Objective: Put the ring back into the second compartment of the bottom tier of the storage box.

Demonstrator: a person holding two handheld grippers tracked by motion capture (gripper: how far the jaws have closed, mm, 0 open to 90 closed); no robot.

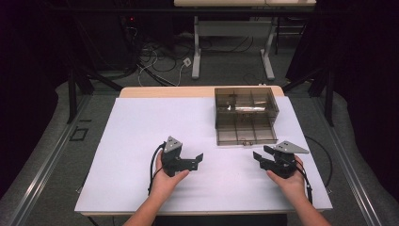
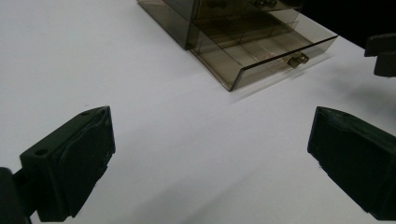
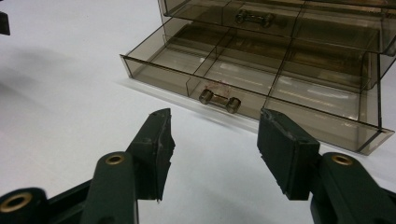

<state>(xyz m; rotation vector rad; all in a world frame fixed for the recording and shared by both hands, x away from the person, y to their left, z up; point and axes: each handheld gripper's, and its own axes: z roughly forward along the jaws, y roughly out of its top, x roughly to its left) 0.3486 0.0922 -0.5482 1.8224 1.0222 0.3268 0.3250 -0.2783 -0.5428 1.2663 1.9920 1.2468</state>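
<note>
A smoky see-through drawer cabinet (image 1: 245, 113) stands at the back right of the white table top (image 1: 141, 141). Its bottom drawer (image 3: 243, 79) is pulled out; it is divided into compartments and has a small metal handle (image 3: 219, 101) on its front. My right gripper (image 3: 215, 135) is open, its jaws a short way in front of that handle with nothing between them. In the high view the right gripper (image 1: 261, 153) sits just below the drawer front. My left gripper (image 2: 212, 140) is wide open over bare table, left of the drawer (image 2: 261, 51); the high view shows this gripper (image 1: 195, 160) mid-table.
The white sheet covers a wooden table whose far edge (image 1: 164, 92) shows behind it. Beyond stand a desk's white legs (image 1: 196, 52) and loose cables on the floor. Dark curtains hang at both sides.
</note>
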